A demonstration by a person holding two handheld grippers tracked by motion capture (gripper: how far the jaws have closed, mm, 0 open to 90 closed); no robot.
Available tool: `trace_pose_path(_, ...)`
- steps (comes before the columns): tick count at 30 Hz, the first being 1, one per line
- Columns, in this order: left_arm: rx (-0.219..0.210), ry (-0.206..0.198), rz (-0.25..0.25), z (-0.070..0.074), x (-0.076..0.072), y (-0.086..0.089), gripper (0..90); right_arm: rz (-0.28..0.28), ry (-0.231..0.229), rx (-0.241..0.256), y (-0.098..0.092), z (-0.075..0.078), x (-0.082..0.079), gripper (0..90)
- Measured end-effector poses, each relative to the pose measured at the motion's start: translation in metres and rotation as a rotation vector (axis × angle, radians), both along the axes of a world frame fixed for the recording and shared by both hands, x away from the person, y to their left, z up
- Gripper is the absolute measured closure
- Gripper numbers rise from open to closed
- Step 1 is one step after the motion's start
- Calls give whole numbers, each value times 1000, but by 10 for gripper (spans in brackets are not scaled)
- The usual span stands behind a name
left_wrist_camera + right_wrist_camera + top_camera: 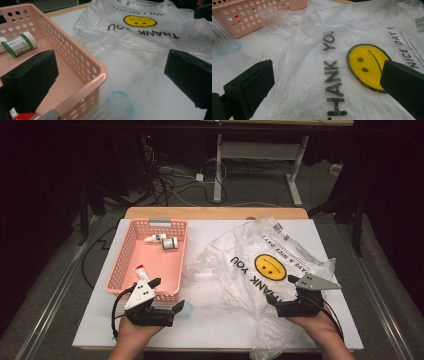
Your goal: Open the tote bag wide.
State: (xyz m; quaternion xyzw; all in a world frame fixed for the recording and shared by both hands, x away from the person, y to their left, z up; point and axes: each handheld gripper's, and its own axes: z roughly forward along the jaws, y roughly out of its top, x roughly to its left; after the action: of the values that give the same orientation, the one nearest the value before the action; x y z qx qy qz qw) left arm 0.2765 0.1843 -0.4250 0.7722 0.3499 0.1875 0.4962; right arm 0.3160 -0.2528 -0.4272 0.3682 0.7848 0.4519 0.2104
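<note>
Now: Getting Ready to Grab the Bag

Looks like the very start, with nothing picked up yet. Left gripper (167,296): jaws wide apart, holding nothing, low over the worktop (220,330). Just to its left, the near corner of the pink basket (116,270). Inside, a small tube (141,271) close by and a green-capped bottle (170,243) farther ahead. Right gripper (283,292): jaws wide apart too, empty, right over the plastic bag (260,245), with the smiley face (367,66) just ahead between the jaws. Bag flat and crumpled, under and in front of that gripper.

Next, most likely: go down, pinch one thin layer of the bag, lift gently to make an opening. Easy does it, or the thin plastic could slip out or tear.

Both forearms low, hands level, grippers pointing forward and a bit toward each other.
</note>
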Motion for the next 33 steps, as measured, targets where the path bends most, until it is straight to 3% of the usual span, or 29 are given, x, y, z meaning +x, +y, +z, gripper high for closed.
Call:
trace_pose_path(5, -28, 9, -1, 1, 0, 3, 0, 42, -4, -15, 15, 1, 10, 0)
trace_pose_path(13, -27, -7, 14, 0, -3, 6, 0, 74, -14, -45, 34, 3, 25, 0)
trace_pose_path(18, -31, -7, 16, -1, -4, 5, 0, 104, 2, -31, 42, -4, 27, 27)
trace_pose_path(26, -31, -14, 13, -2, -11, 8, 0, 170, 73, -60, 57, -17, 27, 211)
trace_pose_path(33, -31, -6, 19, -3, -12, 13, 0, 245, 106, -128, 70, -28, 27, 339)
